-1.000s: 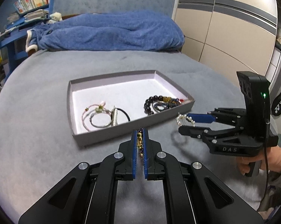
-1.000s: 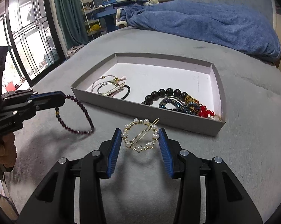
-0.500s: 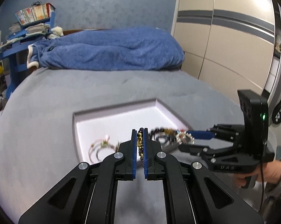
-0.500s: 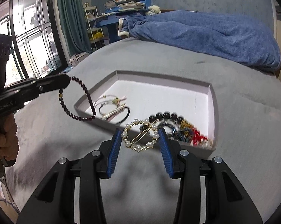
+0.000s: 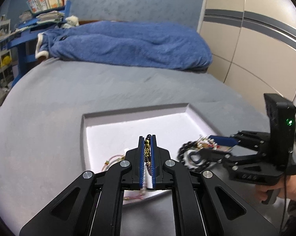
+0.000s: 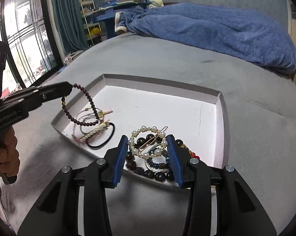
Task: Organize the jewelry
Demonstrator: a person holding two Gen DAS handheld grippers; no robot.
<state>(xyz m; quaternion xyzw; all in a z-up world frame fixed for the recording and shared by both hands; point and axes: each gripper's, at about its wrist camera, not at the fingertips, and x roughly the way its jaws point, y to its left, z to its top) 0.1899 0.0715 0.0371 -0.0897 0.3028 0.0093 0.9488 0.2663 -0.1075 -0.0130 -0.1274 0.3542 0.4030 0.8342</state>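
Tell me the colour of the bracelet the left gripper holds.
Dark maroon bracelet, one gold bead; clearest in right wrist view.

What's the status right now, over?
Left gripper shut on bead bracelet, right gripper shut on pearl hair clip. Both over the tray. Other jewelry lies below; nothing blocking.

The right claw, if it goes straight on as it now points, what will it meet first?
Probably the bead pile in the tray. The right claw holds the pearl clip over that pile and tilts down toward it. Depth is unclear, so the tray's white floor beyond is possible instead.
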